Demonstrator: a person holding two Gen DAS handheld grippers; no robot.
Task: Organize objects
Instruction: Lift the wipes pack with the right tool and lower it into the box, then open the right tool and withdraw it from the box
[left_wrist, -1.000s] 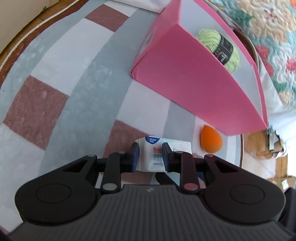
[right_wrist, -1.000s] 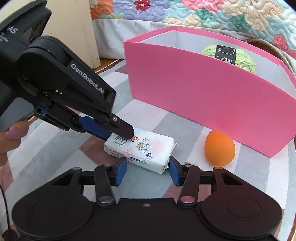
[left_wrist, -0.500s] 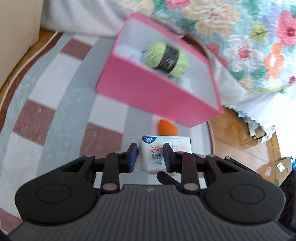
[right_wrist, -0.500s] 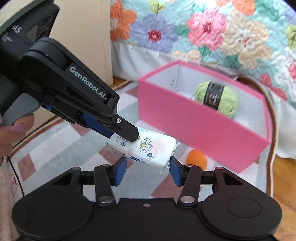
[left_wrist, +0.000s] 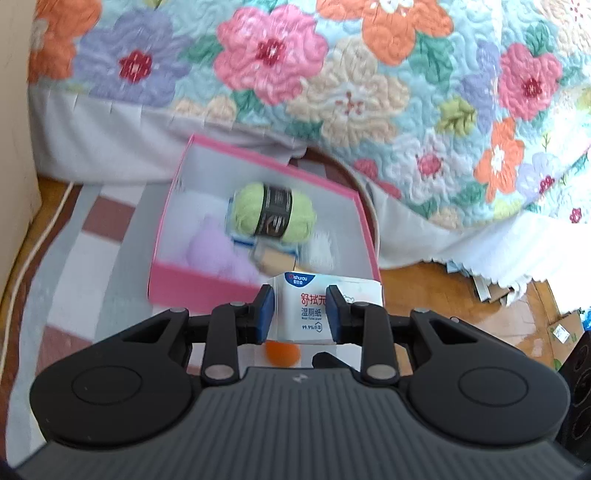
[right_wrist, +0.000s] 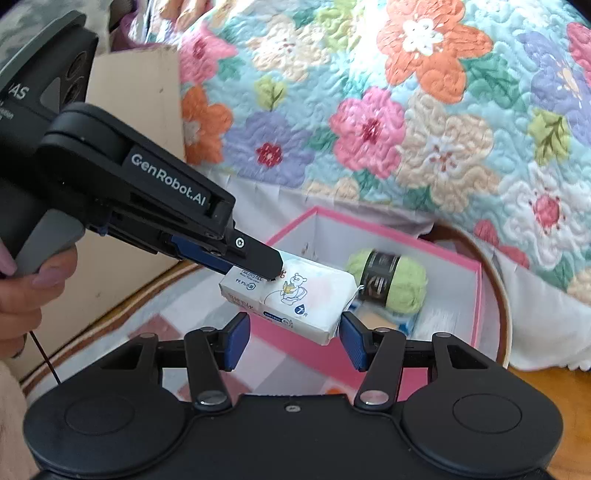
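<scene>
overhead: one wipes pack (left_wrist: 300, 311) clamped, left gripper (left_wrist: 300, 314); one pink box (left_wrist: 199, 286).

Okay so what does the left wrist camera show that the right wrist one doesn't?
Left wrist only: the orange ball on the rug below the pack, and a purple item in the box. Right wrist only: the left gripper from outside, the open right gripper, and the hand. Both show the wipes pack, green yarn and pink box.
</scene>
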